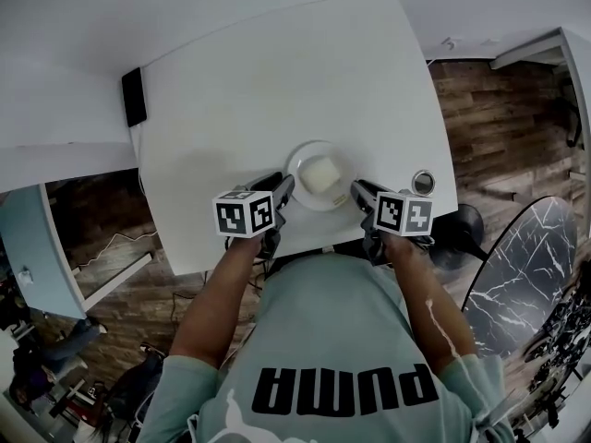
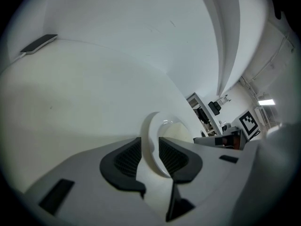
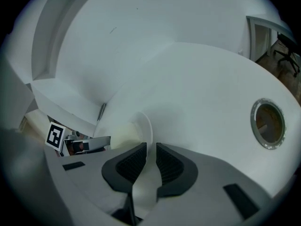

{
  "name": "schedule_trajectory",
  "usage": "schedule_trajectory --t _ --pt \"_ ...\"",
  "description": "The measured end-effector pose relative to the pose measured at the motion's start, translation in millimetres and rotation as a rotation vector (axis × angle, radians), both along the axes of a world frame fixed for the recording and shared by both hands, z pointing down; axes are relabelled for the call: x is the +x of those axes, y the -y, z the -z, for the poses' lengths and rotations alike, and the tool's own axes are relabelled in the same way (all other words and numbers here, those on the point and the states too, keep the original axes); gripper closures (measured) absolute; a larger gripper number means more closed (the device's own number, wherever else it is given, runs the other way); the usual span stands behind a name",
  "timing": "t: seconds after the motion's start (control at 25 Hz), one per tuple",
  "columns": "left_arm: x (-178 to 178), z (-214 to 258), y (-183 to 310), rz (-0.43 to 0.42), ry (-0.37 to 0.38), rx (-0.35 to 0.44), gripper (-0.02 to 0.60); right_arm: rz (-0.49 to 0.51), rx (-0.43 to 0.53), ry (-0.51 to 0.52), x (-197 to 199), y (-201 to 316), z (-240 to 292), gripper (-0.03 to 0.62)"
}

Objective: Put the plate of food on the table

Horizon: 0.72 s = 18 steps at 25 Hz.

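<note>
A white plate [image 1: 319, 175] with a pale block of food [image 1: 320, 172] lies on the white table [image 1: 277, 72] near its front edge. My left gripper [image 1: 284, 188] is at the plate's left rim and my right gripper [image 1: 356, 190] at its right rim. In the left gripper view the plate's rim [image 2: 154, 138] runs between the left gripper's [image 2: 149, 155] jaws with a gap beside the pads, so it stands open. In the right gripper view the right gripper's [image 3: 151, 161] pads are close together on the plate's rim [image 3: 144, 126].
A flat black device [image 1: 134, 97] lies at the table's far left corner. A small round metal-rimmed thing [image 1: 423, 183] sits just right of the plate. Off the table's right are an office chair [image 1: 466, 233] and a dark marbled round top [image 1: 522, 275].
</note>
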<state>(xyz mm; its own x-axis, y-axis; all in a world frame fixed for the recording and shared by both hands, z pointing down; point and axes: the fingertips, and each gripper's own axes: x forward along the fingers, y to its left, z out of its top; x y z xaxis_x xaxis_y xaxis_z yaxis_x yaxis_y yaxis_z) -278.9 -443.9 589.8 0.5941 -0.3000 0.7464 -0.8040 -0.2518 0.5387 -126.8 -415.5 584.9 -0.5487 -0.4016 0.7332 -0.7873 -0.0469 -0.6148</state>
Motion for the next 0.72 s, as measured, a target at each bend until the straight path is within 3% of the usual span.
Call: schedule_trajectory --t 0.44,0.72 --pt "9.1 -4.0 1.4 -0.008 -0.018 -0.024 0.465 -0.037 -0.027 0.050 -4.7 1.2 -5.0 0.542" --pt "9.9 -7.3 -1.3 -0.001 0.020 -0.047 0.509 -0.058 -0.042 0.094 -7.0 1.6 -5.3 0.543"
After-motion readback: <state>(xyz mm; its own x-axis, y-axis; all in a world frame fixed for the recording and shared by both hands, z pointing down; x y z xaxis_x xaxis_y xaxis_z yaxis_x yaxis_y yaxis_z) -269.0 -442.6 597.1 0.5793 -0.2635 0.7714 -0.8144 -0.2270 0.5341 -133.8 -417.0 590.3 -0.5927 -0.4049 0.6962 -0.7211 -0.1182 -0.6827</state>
